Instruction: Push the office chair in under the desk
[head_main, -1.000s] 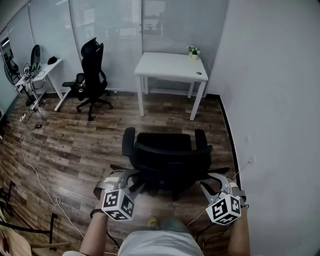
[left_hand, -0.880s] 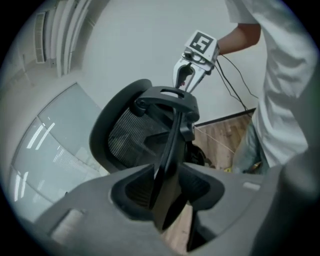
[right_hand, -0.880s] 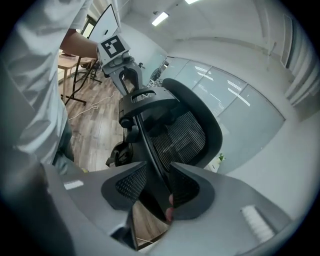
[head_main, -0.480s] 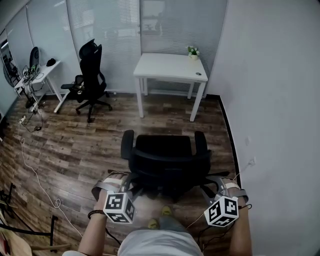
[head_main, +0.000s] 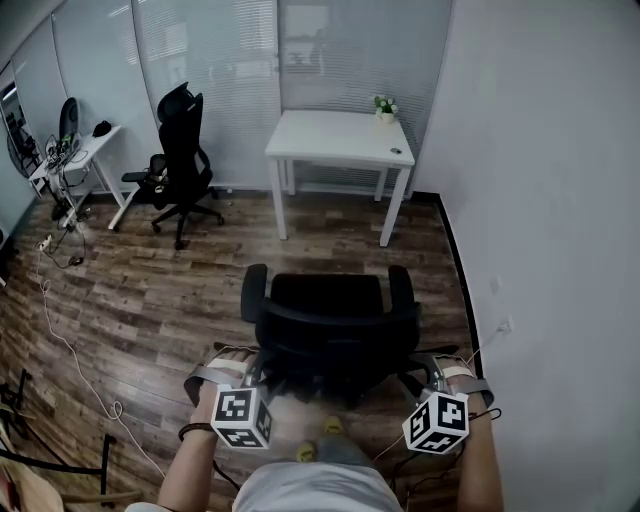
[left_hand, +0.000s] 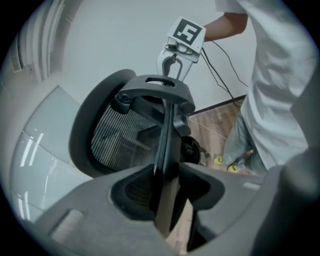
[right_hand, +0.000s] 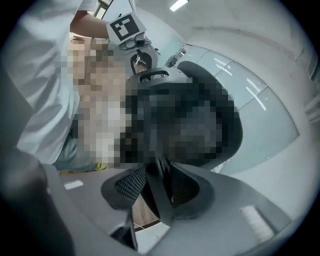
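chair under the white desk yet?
No, the office chair stands on open floor, clearly short of the white desk.

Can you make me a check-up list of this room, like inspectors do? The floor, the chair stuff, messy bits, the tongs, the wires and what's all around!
Surface: wood-plank floor, with a stretch of it showing between chair and desk.
Job's things: black office chair stands short of the white desk, seat facing it, not yet under.
Clutter: small plant and a small dark item on the desk.
Grippers: left tongs and right tongs each look closed on a side edge of the chair's backrest.
Cables: white cable trails over the floor at the left.
Surroundings: second black chair, side desk, blinds, white wall.
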